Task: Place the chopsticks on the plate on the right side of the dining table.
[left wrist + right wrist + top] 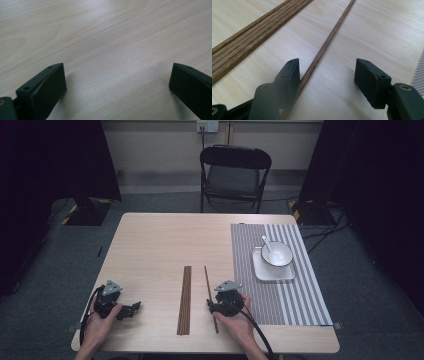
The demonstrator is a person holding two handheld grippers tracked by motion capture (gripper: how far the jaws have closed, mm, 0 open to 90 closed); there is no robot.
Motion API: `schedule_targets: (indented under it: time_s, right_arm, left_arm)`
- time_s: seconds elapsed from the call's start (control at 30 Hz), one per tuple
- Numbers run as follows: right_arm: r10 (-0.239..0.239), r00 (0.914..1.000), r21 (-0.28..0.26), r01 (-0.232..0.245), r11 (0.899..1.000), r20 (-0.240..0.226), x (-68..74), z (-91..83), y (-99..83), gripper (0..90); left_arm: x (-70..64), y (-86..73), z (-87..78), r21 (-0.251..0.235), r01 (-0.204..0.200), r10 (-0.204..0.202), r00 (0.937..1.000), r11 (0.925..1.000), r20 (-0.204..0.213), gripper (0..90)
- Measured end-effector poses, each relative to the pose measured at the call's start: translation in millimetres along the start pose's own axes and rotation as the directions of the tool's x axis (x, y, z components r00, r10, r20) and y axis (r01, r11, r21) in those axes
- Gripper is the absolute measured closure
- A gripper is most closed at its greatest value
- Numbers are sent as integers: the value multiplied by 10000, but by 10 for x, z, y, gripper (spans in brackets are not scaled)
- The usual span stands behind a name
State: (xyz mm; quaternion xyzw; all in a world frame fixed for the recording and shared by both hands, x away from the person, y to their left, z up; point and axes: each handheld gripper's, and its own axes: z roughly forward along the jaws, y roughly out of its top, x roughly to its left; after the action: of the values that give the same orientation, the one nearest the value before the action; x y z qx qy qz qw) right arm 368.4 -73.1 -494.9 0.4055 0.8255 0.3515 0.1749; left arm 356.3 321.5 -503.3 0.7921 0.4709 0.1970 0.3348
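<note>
Where right jaws gape, chopstick (pixel 325 43) between

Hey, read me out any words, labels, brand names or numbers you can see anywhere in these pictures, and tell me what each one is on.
None: no readable text anywhere.
The table, striped mat, bowl, spoon, square plate, wooden sticks and both grippers, left and right, bear no writing.
The wall socket behind the chair is too small to tell.

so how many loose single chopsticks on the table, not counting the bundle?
1. The single chopstick lies right of the chopstick bundle, between the right gripper's open fingers. Others may hide under the hands.
</note>
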Motion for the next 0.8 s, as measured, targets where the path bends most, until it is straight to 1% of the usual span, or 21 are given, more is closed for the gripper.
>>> schedule_targets:
  time_s: [0.13, 0.23, 0.5, 0.63, 0.7, 0.73, 0.8]
  right_arm:
    - [150, 9997, -93, -149, 9998, 174, -71, 15, 4, 378]
    - [190, 9995, -172, -186, 9997, 237, -91, 31, 10, 379]
    - [333, 9988, -180, -326, 9993, 369, -159, 85, 61, 379]
    - [278, 9990, -119, -274, 9996, 340, -150, 75, 58, 376]
    - [218, 9995, 10, -218, 9998, 228, -119, 42, 42, 373]
    - [44, 10000, 135, -45, 9999, 75, -78, -5, 12, 374]
    - [48, 9999, 57, -48, 10000, 95, -68, -27, -19, 373]
  left_arm:
    - [1, 0, 0, -9, -17, 17, 10000, 10000, -22, 4]
    - [2, 0, -1, 6, -37, 37, 10000, 10000, -21, 4]
    - [2, 0, 0, 10, -28, 28, 10000, 10000, -1, 4]
    - [2, 0, 0, 9, -27, 27, 10000, 10000, 1, 4]
    - [-1, 3, 3, 19, 5, -5, 10000, 10000, -4, 2]
    - [-2, 0, 0, 11, 10, -10, 10000, 10000, -6, 3]
    - [0, 2, 2, 21, 6, -6, 10000, 10000, 3, 0]
